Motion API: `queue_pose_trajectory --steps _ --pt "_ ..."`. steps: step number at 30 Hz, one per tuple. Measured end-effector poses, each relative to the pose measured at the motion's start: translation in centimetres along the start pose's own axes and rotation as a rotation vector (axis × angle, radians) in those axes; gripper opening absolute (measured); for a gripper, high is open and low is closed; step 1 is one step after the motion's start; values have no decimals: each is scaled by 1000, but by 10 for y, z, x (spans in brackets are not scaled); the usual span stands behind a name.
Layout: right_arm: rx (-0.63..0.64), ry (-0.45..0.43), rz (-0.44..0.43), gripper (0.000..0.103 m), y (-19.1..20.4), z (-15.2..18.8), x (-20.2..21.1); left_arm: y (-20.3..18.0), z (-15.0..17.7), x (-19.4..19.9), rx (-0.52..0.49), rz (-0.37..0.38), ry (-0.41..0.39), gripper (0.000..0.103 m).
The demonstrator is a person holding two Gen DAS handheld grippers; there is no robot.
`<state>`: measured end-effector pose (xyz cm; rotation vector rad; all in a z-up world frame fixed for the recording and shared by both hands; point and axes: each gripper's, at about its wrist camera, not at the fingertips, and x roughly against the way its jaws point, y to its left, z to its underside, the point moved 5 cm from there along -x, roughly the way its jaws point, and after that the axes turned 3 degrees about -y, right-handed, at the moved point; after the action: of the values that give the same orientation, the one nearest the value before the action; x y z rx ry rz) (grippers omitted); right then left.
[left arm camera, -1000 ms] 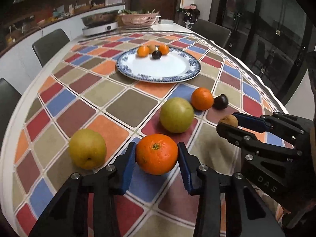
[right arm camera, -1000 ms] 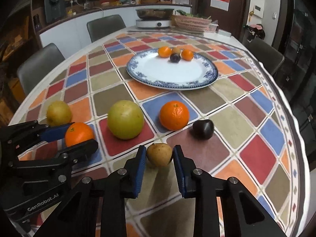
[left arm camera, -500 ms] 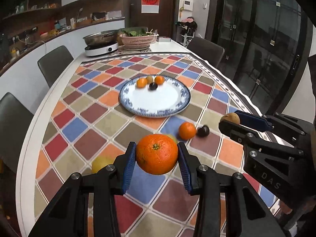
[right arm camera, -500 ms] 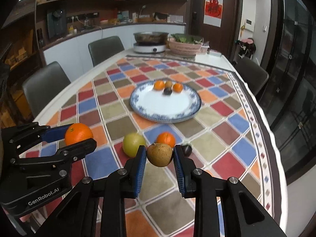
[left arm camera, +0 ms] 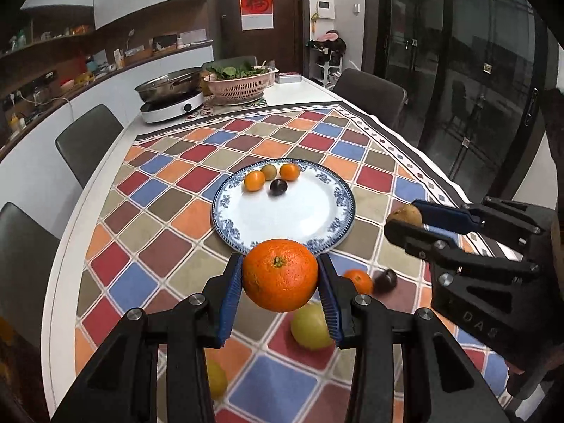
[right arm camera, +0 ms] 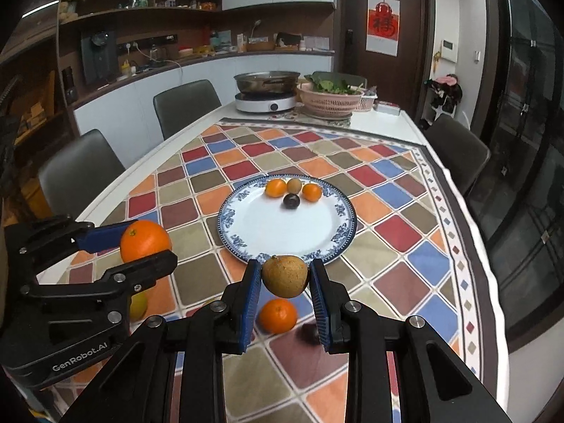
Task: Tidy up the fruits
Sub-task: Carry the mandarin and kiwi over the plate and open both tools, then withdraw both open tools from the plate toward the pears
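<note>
My left gripper (left arm camera: 280,276) is shut on a large orange (left arm camera: 280,275) and holds it high above the table, short of the blue-rimmed white plate (left arm camera: 317,211). My right gripper (right arm camera: 284,276) is shut on a brown kiwi (right arm camera: 284,275), also raised, just before the plate (right arm camera: 253,225). The plate holds two small oranges, a kiwi and a dark plum (right arm camera: 291,201) at its far side. On the table below lie a small orange (right arm camera: 277,315), a dark plum (left arm camera: 385,279), a green-yellow pear (left arm camera: 310,328) and a yellow pear (left arm camera: 215,377).
The table has a checkered cloth (right arm camera: 405,232). At the far end stand a hotplate with a pan (right arm camera: 266,93) and a pink basket of greens (right arm camera: 329,100). Dark chairs (right arm camera: 79,172) stand around the table; its right edge (right arm camera: 493,282) is near.
Both grippers have risen from the table with their fruits and moved toward the plate. The loose fruits now lie below and behind the fingertips.
</note>
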<state>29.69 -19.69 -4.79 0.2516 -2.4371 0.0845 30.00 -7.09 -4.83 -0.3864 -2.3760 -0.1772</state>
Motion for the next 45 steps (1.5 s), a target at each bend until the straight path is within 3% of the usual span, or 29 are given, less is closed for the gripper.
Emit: queue_pose_trajectory --steps 7,17,27,30,32,35,39,41,45 --pt "-9 60 -14 29 -7 -2 -45 10 -8 -41 9 15 38 41" --pt "-9 127 -7 29 -14 -6 -95 22 -2 -101 70 55 155 41" --pt "-92 185 -33 29 -26 -1 -129 25 1 -125 71 39 206 42" --pt "-105 193 -37 30 -26 0 -130 24 3 -124 68 40 220 42" --pt "-110 191 -31 39 -27 0 -127 25 4 -116 74 25 207 48" --pt "-114 177 -8 41 -28 1 -116 25 4 -96 57 -6 169 54" --pt "-119 139 14 42 -27 6 -88 23 8 -63 53 -27 121 59" --pt "-121 112 26 51 -25 9 -73 21 13 -45 53 -32 103 59" --pt "-117 62 40 52 -14 15 -39 18 24 -12 52 -54 55 65"
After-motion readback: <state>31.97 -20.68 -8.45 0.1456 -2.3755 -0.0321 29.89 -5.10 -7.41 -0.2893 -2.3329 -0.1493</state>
